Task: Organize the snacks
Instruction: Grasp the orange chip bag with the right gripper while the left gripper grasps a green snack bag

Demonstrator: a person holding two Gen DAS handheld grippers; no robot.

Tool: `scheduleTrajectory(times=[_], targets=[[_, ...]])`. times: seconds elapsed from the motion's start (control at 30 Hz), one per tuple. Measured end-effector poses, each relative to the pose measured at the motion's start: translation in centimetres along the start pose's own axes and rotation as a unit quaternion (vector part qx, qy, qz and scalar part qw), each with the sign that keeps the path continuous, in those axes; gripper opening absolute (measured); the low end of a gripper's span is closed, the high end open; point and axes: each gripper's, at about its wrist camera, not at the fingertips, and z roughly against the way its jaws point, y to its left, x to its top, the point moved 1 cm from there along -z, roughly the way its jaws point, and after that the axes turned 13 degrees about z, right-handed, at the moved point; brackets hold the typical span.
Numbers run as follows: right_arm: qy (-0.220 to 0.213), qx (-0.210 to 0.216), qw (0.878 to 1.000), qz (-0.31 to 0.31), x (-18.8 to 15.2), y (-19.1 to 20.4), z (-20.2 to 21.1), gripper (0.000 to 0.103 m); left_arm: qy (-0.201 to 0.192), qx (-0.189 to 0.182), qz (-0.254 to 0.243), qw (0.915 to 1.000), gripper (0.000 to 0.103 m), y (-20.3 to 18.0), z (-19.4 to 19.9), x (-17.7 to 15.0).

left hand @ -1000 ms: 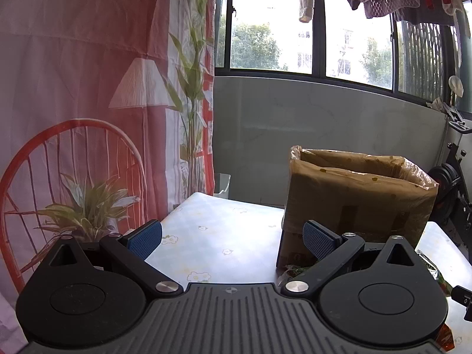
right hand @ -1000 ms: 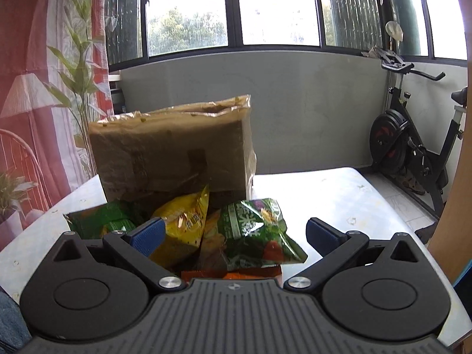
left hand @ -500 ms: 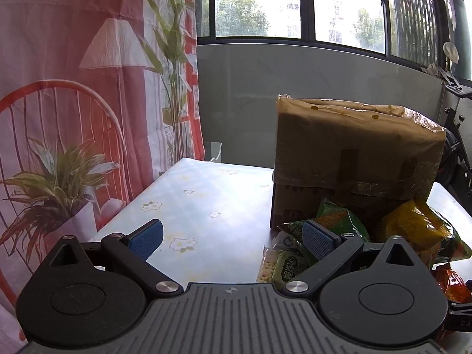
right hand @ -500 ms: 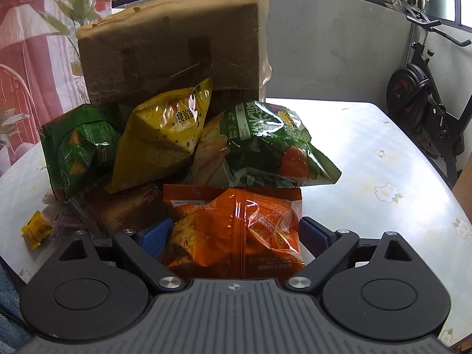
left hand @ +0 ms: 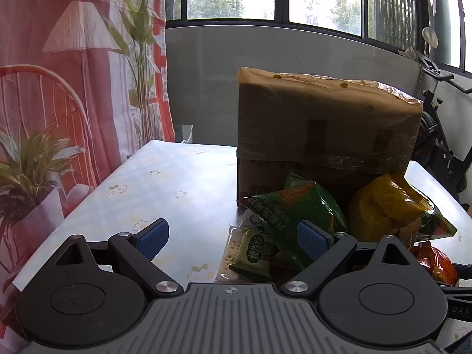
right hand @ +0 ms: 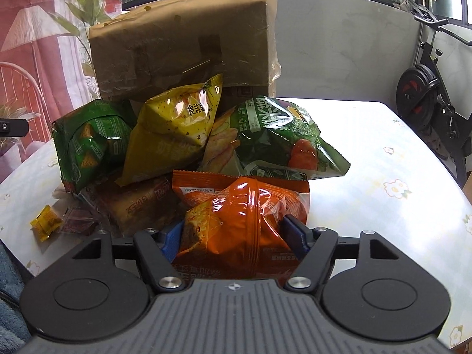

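A pile of snack bags lies on the table in front of a tall cardboard box [right hand: 183, 38]. In the right wrist view my right gripper [right hand: 236, 236] has its pads against both sides of an orange snack bag [right hand: 242, 215], which creases between them. Behind it are a yellow bag [right hand: 174, 135], a green chip bag [right hand: 88, 144] and a green vegetable-print bag [right hand: 283, 141]. In the left wrist view my left gripper [left hand: 233, 239] is open and empty, low over the table, with a small green cracker packet [left hand: 250, 250] and the green chip bag [left hand: 298, 209] by its right finger.
The box [left hand: 324, 129] stands at the back of the flower-print table [left hand: 165, 188]. A brown pastry packet [right hand: 138, 203] and small yellow candy [right hand: 45, 225] lie at the pile's left. An exercise bike [right hand: 427, 94] stands beyond the table's right edge. A curtain [left hand: 59, 88] hangs at left.
My right gripper has moved down and forward onto the orange bag and narrowed around it. My left gripper has tilted down and right toward the snack pile, still open.
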Motion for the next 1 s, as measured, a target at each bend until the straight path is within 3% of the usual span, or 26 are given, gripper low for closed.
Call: scheduleTrajectory(times=[0.17, 0.53, 0.87, 1.0], targets=[[-0.005, 0.005, 1.000, -0.001, -0.1, 0.0, 0.0, 0.070, 0.005, -0.036, 0.017, 0.9992, 0.096, -1.2, -1.8, 0.3], [-0.012, 0.012, 1.000, -0.006, -0.4, -0.2, 0.2, 0.070, 0.038, -0.065, 0.103, 0.9918, 0.094, -1.7, -6.8, 0.1], [-0.014, 0.015, 1.000, -0.003, -0.5, -0.1, 0.1, 0.070, 0.053, -0.072, 0.099, 0.9911, 0.096, -3.0, -8.4, -1.1], [-0.012, 0.015, 1.000, -0.003, -0.5, -0.2, 0.1, 0.070, 0.045, -0.083, 0.067, 0.9933, 0.082, -3.3, -7.7, -1.0]])
